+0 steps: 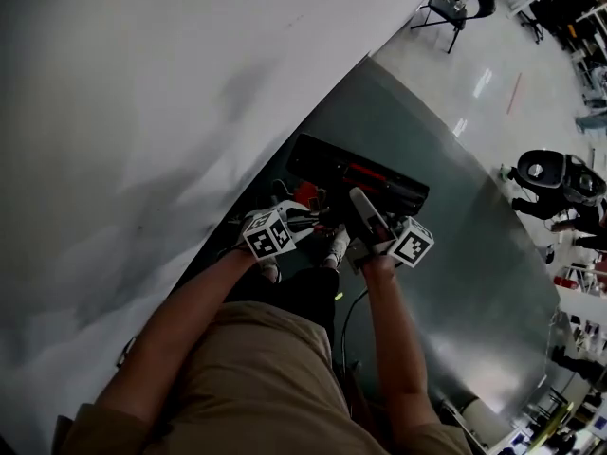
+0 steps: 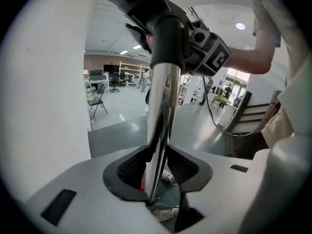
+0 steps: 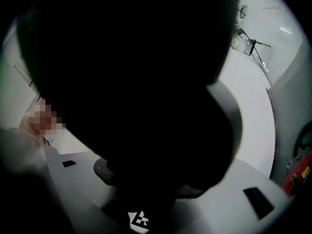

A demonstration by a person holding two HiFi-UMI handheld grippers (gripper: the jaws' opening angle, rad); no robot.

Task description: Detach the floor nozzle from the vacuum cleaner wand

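The black floor nozzle [image 1: 358, 176] with a red strip lies on the grey floor in front of my feet. The chrome wand [image 2: 161, 106] rises from it, and my left gripper [image 2: 158, 167] is shut on that tube with both dark pads against it. In the head view the left gripper [image 1: 305, 218] sits just left of the wand. The right gripper [image 1: 355, 203] is higher up, and its marker cube [image 2: 214, 57] shows beside the wand's black upper collar [image 2: 168, 33]. In the right gripper view that black part [image 3: 136, 82] fills the jaws of the right gripper [image 3: 161, 189], which is shut on it.
A white wall [image 1: 142, 112] runs along the left. The grey floor mat [image 1: 474, 254] spreads to the right. A folding chair [image 1: 450, 12] stands far back, black equipment [image 1: 555, 173] at the right edge. My shoes [image 1: 339, 246] are just behind the nozzle. A cable [image 2: 219, 121] hangs down.
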